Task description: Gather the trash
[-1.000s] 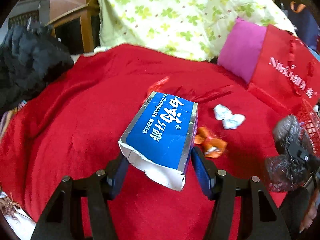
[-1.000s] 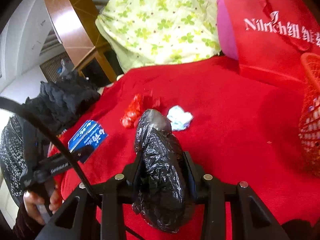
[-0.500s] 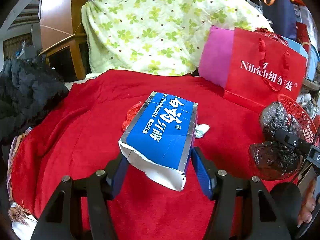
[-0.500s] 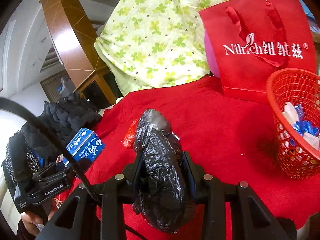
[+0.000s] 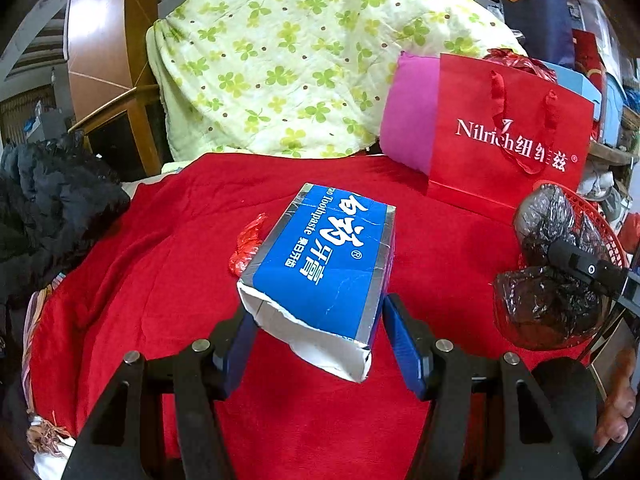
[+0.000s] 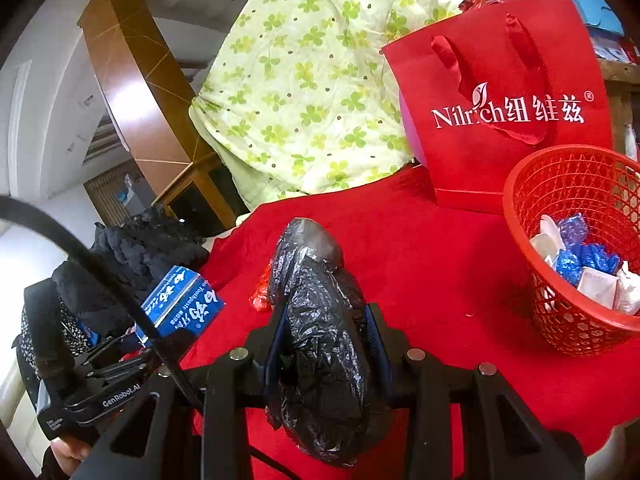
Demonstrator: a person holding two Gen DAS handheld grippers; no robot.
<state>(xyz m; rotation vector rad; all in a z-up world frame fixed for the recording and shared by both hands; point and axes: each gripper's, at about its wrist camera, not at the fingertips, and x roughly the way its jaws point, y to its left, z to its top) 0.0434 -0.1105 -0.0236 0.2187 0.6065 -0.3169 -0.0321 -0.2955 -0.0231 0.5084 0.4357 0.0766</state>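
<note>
Red cloth (image 6: 460, 280): covers the whole work surface; the trash still on it is a red wrapper (image 5: 245, 248).
Red mesh basket (image 6: 520, 240): stands at the right on the cloth, already holding white and blue scraps (the drop target, I judge).
Toothpaste box (image 5: 324, 264): blue, torn open, pinched by the left gripper (image 5: 316, 320), held above the cloth, well left of the basket.
Black plastic bag (image 6: 324, 340): crumpled, clamped in the right gripper (image 6: 326, 332), nearer the basket.
Advice: carry each over the rim before releasing; right first, to avoid crossing.
</note>
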